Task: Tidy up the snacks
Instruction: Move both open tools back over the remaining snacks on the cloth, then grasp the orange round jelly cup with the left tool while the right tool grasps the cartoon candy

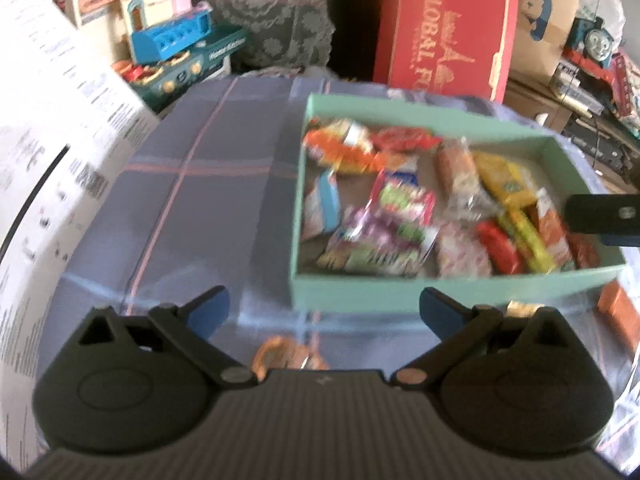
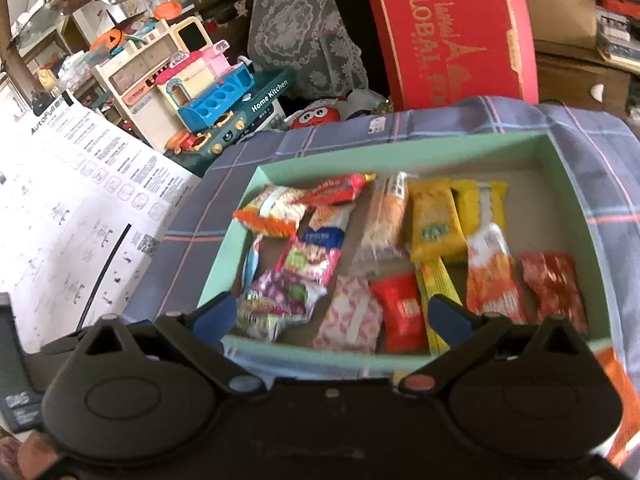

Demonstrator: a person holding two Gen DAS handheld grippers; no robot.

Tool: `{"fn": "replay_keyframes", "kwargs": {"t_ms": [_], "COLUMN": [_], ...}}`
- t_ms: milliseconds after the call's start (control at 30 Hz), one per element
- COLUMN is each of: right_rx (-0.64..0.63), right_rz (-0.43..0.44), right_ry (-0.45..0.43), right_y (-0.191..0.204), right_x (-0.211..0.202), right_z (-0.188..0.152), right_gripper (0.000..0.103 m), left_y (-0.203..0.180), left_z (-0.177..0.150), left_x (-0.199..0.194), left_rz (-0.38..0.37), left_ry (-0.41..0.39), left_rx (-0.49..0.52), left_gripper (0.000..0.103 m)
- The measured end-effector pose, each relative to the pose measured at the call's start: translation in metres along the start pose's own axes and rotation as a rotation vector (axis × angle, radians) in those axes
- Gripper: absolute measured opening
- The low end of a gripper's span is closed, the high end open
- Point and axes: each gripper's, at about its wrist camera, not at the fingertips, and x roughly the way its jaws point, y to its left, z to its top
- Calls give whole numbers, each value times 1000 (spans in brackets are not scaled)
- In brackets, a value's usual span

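A mint-green box (image 1: 360, 298) (image 2: 256, 184) sits on a blue plaid cloth (image 1: 192, 184) (image 2: 192, 248) and holds several wrapped snacks, among them a yellow pack (image 2: 434, 220) and a red pack (image 2: 402, 312). My left gripper (image 1: 324, 306) is open and empty, low over the cloth left of the box's near wall. A golden-brown snack (image 1: 288, 354) lies just under it. My right gripper (image 2: 330, 318) is open and empty above the box's near edge; one of its fingers (image 1: 600, 218) shows at the right of the left wrist view. An orange pack (image 1: 620, 316) (image 2: 618, 372) lies outside the box.
A white printed sheet (image 1: 48, 152) (image 2: 80, 200) lies to the left. A red "Global" carton (image 1: 448, 28) (image 2: 452, 32), a toy kitchen (image 1: 176, 36) (image 2: 208, 92) and a lace-covered object (image 2: 304, 28) stand behind the table. Toy trains (image 1: 596, 44) are at the far right.
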Motion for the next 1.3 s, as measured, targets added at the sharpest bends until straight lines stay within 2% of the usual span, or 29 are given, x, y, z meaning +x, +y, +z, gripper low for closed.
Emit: {"fn": "replay_keyframes", "kwargs": {"t_ms": [267, 500, 533, 700, 767, 900, 967, 1000, 1100, 1300], "right_rx": [14, 31, 28, 23, 18, -14, -23, -34, -48, -63], "right_rz": [-34, -94, -106, -142, -148, -161, -162, -164, -162, -165], "right_ry": [55, 107, 104, 99, 101, 108, 114, 107, 104, 76], "right_y": [-13, -25, -27, -33, -33, -30, -28, -26, -24, -24], "right_x": [3, 19, 20, 27, 30, 40, 46, 47, 49, 44], "right_z": [-50, -79, -82, -86, -87, -88, -89, -89, -88, -85], "right_gripper": [103, 103, 102, 81, 78, 65, 64, 64, 64, 64], "left_y": [25, 31, 31, 33, 34, 35, 34, 32, 23, -1], "left_z": [-42, -48, -47, -46, -46, -42, -41, -40, -38, -44], "left_x": [14, 26, 28, 36, 37, 40, 41, 42, 41, 39], "left_rz": [37, 47, 45, 36, 41, 43, 41, 39, 34, -20], "left_ry": [77, 99, 97, 101, 93, 79, 74, 70, 54, 38], "left_rx": [-39, -58, -62, -82, -86, -88, -84, -78, -43, 12], "left_gripper": [103, 103, 100, 86, 84, 80, 77, 71, 45, 44]}}
